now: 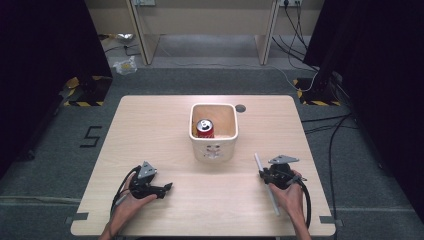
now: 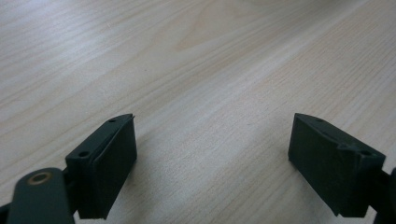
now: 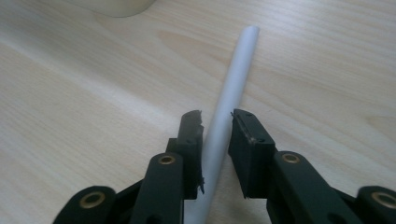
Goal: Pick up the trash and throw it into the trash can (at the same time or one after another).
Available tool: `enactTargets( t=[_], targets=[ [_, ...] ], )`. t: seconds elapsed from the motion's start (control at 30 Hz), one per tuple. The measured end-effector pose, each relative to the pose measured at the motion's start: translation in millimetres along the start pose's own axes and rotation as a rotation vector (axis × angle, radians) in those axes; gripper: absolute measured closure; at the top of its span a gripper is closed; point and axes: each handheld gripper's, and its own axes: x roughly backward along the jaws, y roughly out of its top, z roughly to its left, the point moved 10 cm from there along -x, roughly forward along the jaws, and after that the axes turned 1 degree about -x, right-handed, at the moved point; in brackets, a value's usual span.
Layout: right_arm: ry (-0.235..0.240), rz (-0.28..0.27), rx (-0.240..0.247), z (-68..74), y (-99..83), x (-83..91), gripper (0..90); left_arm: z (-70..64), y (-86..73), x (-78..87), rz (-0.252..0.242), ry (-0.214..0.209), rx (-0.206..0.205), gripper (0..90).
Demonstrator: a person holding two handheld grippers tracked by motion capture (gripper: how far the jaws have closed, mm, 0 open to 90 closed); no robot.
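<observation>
A pale wooden table (image 1: 150,130) stands on grey carpet between dark curtains. Left of the white tub (image 1: 214,147), the left gripper (image 1: 167,187) rests with jaws spread wide over bare wood. A red can (image 1: 204,129) sits inside the tub. To its right, the right gripper (image 3: 217,140) pinches a white tube (image 3: 236,79); the right gripper view shows the tube lying between the jaws.

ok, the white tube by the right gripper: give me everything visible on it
The white tube is a long, thin, straight, round stick, plain matte white, plastic by the look. It lies flat on the wooden table, near the right front, running from near the front edge toward the white bin, its far end short of it. The right gripper straddles it, jaws close on either side; whether they pinch it yet is unclear. In the high view the person's right hand covers its middle.
</observation>
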Motion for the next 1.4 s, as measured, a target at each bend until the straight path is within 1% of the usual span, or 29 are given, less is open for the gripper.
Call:
enactTargets(
  t=[0.03, 0.13, 0.2, 0.3, 0.37, 0.47, 0.57, 0.6, 0.67, 0.73, 0.8, 0.87, 0.97, 1.03, 1.13, 1.3, 1.33, 1.4],
  targets=[
    [-0.008, -0.003, -0.012, -1.0, 0.5, 0.8, 68.8, 0.0, 0.0, 0.1, 0.001, 0.0, 0.0, 14.4],
    [0.001, -0.011, -0.028, 0.2, 1.2, 6.1, 62.1, 0.0, 0.0, 0.0, 0.0, 0.0, -0.001, 14.4],
    [-0.005, -0.008, -0.011, 2.4, -0.5, 11.2, 60.1, 0.0, 0.0, -0.1, -0.001, -0.001, -0.001, 14.4],
    [-0.006, 0.01, 0.013, 8.3, -7.3, 16.5, 59.7, 0.1, 0.0, 0.0, 0.0, 0.0, -0.001, 14.4],
    [-0.001, 0.007, 0.018, 11.8, -10.3, 18.5, 59.9, 0.0, -0.1, 0.0, 0.0, 0.0, -0.001, 14.4],
    [-0.003, 0.013, 0.008, 12.2, -15.0, 19.3, 62.1, 0.0, 0.0, 0.0, 0.0, 0.0, -0.001, 14.4],
    [-0.002, 0.029, -0.008, 10.9, -21.1, 18.7, 67.9, 0.0, -0.1, 0.0, 0.0, 0.0, -0.001, 14.4],
    [-0.006, 0.02, -0.001, 9.5, -21.2, 18.6, 69.8, 0.1, -0.1, 0.1, 0.001, 0.0, -0.001, 14.4],
    [-0.009, 0.019, -0.01, 8.3, -22.1, 19.6, 73.2, 0.1, -0.1, 0.1, 0.001, 0.0, -0.002, 14.4],
    [-0.017, 0.014, -0.004, 7.8, -22.3, 19.5, 75.0, 0.1, -0.1, 0.1, 0.001, 0.0, -0.002, 14.4],
    [-0.019, 0.004, 0.001, 7.0, -22.0, 19.0, 78.7, 0.0, -0.1, 0.0, 0.0, 0.0, -0.001, 14.4],
    [-0.016, -0.003, 0.002, 6.5, -21.7, 18.6, 79.1, 0.0, 0.0, -0.1, -0.001, -0.001, -0.001, 14.4],
    [-0.03, 0.0, 0.006, 5.0, -21.2, 18.5, 79.3, 0.0, -0.1, 0.0, 0.0, 0.0, -0.001, 14.4],
    [-0.033, -0.01, 0.005, 3.4, -19.1, 19.0, 79.4, 0.0, -0.1, 0.0, 0.0, 0.0, -0.001, 14.5],
    [-0.043, -0.039, 0.004, -0.2, -11.8, 24.6, 79.4, 0.0, -0.2, 0.2, 0.003, -0.001, -0.002, 14.4],
    [-0.05, -0.095, 0.003, -5.1, 7.5, 38.2, 79.4, 0.1, -0.1, 0.0, 0.001, 0.0, -0.001, 14.4],
    [-0.054, -0.113, 0.006, -5.8, 15.6, 42.6, 79.5, 0.0, 0.0, -0.1, -0.001, -0.001, -0.001, 14.4],
    [-0.056, -0.118, 0.01, -6.1, 18.4, 44.4, 79.5, 0.1, -0.1, 0.0, 0.0, 0.0, -0.001, 14.4]
  ],
)
